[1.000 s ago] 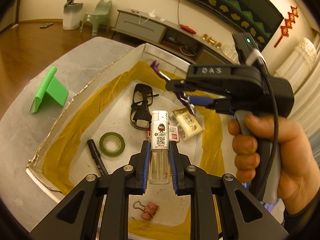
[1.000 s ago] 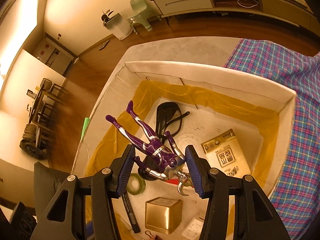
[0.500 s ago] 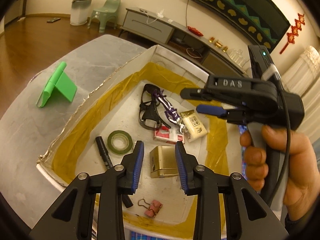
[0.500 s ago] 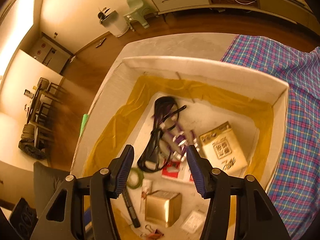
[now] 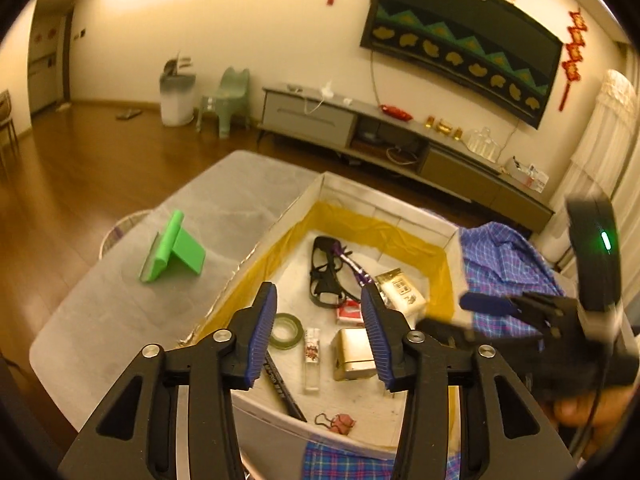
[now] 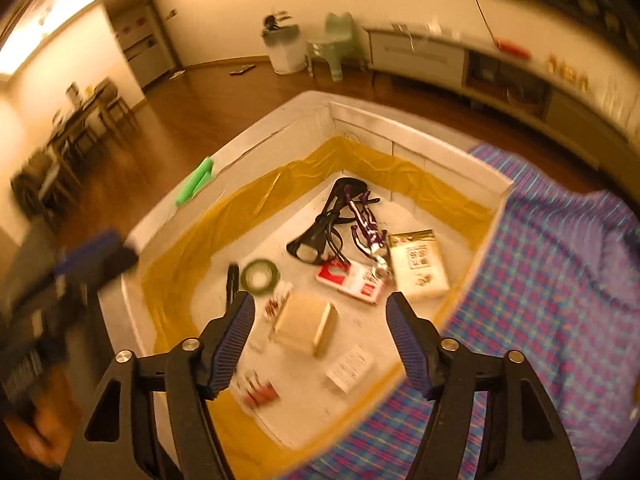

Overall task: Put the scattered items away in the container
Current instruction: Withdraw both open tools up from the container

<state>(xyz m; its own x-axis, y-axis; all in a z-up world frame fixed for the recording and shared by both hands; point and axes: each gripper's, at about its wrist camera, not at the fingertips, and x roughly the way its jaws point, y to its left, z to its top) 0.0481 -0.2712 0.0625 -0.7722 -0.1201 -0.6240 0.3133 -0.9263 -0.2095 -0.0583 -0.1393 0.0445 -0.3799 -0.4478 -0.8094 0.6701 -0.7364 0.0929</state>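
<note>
nearly tidied: box (image 5: 416, 222) well filled
both hand-held grippers, left (image 5: 318, 334) and right (image 6: 322, 338), just opened wide, empty; lighter (image 5: 312, 354) and figure (image 6: 366, 228) dropped in; green stand (image 5: 174, 248) left on bench (image 5: 100, 300).

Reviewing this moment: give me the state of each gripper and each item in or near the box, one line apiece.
left gripper: open, empty, jaws just opening
right gripper: open, empty, jaws just opening
container: open-topped, holding the items
lighter: lying flat in container
purple figure: lying across the glasses
glasses: folded, in container
gold box: closed, lying in container
tape roll: flat in container
green stand: outside container, on table
</note>
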